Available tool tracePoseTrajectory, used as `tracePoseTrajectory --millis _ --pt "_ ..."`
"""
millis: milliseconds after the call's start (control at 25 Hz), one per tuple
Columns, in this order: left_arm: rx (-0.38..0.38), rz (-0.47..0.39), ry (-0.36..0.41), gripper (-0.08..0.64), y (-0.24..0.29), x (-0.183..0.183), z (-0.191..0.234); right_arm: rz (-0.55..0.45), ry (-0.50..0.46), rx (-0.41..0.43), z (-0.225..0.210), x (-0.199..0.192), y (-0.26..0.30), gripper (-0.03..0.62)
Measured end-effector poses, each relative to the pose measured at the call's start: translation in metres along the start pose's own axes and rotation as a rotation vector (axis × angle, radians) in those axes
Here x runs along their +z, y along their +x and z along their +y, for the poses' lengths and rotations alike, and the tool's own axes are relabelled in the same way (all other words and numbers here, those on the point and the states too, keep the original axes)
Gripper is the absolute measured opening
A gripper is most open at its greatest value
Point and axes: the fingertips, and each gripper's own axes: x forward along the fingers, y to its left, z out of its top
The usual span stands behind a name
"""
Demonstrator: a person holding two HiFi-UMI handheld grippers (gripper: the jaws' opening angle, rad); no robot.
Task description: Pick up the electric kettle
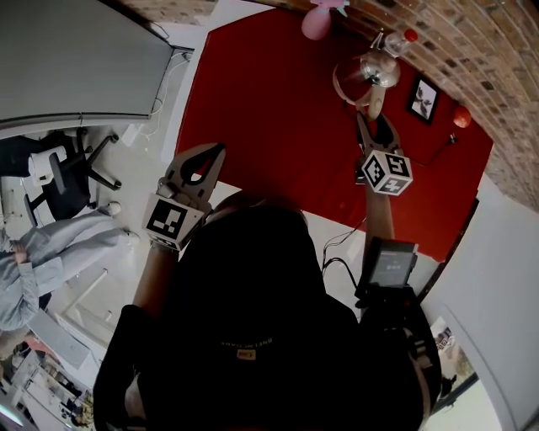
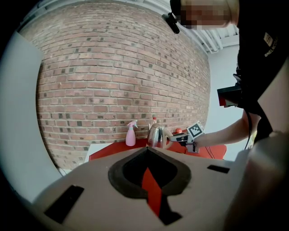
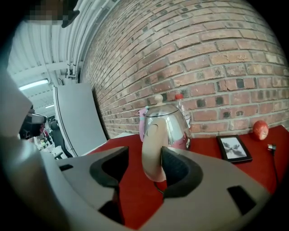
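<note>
A shiny steel electric kettle (image 1: 375, 67) with a beige handle stands at the far right of the red table (image 1: 269, 109), close to the brick wall. My right gripper (image 1: 376, 126) is open at the kettle. In the right gripper view the handle (image 3: 151, 149) stands between the jaws of the right gripper (image 3: 144, 155); the right pad lies against it and the left pad stands apart. My left gripper (image 1: 206, 156) hangs over the table's near left edge, shut and empty. The left gripper view shows the left gripper (image 2: 146, 150) with the kettle (image 2: 156, 135) far off.
A pink spray bottle (image 1: 316, 21) and a red-capped bottle (image 1: 404, 39) stand behind the kettle. A framed picture (image 1: 424, 99) and a red ball (image 1: 461, 116) lie to its right. An office chair (image 1: 59, 177) and a seated person (image 1: 42, 252) are off to the left.
</note>
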Motion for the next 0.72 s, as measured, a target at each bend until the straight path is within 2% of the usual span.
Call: tracePoseTrajectory --millis 720 --pt "0.074 0.013 -0.05 0.006 -0.014 -0.014 0.012 0.053 -0.019 0.086 0.022 -0.013 0.04 0.224"
